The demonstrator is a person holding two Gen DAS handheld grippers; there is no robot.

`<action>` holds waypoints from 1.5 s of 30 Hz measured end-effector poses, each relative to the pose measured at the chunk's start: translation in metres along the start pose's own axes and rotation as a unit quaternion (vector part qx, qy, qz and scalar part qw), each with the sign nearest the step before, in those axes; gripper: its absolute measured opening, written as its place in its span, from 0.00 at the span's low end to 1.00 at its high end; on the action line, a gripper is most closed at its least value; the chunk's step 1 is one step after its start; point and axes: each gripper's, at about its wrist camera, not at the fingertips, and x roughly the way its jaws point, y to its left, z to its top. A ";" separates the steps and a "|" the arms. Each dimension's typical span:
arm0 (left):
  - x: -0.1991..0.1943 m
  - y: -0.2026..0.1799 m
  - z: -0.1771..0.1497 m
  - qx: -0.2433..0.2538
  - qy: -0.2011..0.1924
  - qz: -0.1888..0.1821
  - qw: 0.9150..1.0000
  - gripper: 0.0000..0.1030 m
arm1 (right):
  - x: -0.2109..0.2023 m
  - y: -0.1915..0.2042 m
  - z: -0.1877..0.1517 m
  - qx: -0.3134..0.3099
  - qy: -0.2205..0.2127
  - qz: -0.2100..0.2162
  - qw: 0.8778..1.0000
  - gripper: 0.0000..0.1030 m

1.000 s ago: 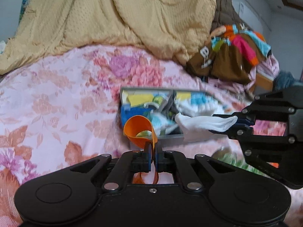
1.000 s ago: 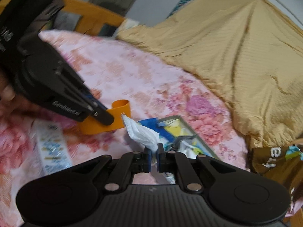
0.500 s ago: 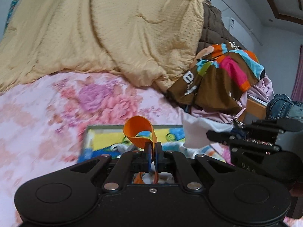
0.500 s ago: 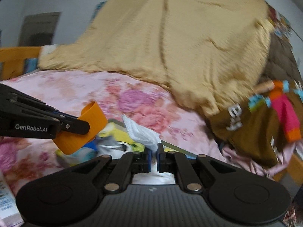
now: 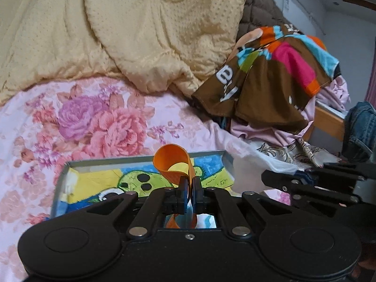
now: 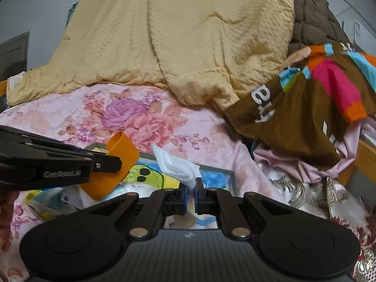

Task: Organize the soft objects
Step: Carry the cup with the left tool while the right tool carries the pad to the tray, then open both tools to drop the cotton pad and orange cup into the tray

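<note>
My left gripper point(image 5: 190, 180) is shut on a curled orange band point(image 5: 172, 162), held just above a grey-rimmed tray point(image 5: 145, 160) with a cartoon picture inside. In the right wrist view the orange band point(image 6: 110, 166) shows at the left gripper's tip point(image 6: 117, 163). My right gripper point(image 6: 192, 189) is shut on a white cloth point(image 6: 177, 165), over the tray's right part point(image 6: 216, 168). In the left wrist view the right gripper point(image 5: 264, 176) and the white cloth point(image 5: 256, 164) sit by the tray's right edge.
The tray lies on a pink floral bedsheet point(image 5: 94, 117). A large yellow quilt point(image 5: 117, 28) is heaped behind. A brown multicoloured garment point(image 5: 270, 75) and piled clothes lie to the right, with a wooden bed frame point(image 5: 329, 122) and jeans point(image 5: 362, 131).
Both grippers have moved forward over the tray with their items still held. The tray now looks nearer and lower in both views.
</note>
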 end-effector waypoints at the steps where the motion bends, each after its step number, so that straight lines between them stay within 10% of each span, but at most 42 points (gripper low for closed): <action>1: 0.004 -0.001 0.000 -0.004 0.003 0.002 1.000 0.03 | 0.002 -0.003 -0.002 0.005 0.003 0.001 1.000 0.05; 29: 0.060 -0.020 0.007 -0.006 0.037 0.019 0.999 0.06 | 0.039 -0.036 -0.016 0.064 0.039 0.029 0.997 0.07; 45: 0.060 -0.023 0.008 -0.006 0.042 0.016 0.999 0.28 | 0.043 -0.042 -0.022 0.100 0.051 0.060 0.992 0.34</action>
